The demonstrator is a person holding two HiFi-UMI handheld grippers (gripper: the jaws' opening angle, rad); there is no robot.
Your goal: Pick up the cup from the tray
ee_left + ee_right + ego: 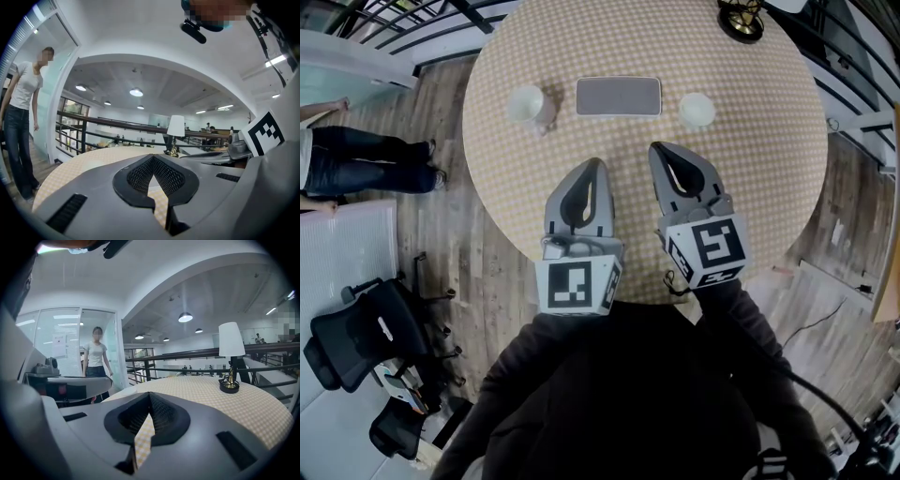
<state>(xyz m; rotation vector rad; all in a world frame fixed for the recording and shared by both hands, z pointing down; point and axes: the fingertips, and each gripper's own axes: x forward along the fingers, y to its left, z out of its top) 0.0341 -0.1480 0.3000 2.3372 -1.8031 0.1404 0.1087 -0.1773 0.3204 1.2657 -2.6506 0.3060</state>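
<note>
Jaws shut on nothing: left tool [598, 164], right tool [656, 148], both over table [750, 141].

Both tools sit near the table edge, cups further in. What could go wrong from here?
1. The left tool and right tool are both shut and empty; advancing like this would shove a cup, not grip it.
2. The left cup and right cup flank the tray, neither on it, so the target is unclear.

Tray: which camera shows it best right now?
The head view: the grey tray lies whole, seen from above, on the checked table between the white cup at its left and the white cup at its right. Neither gripper view shows it, just tabletop beyond the jaws.
</note>
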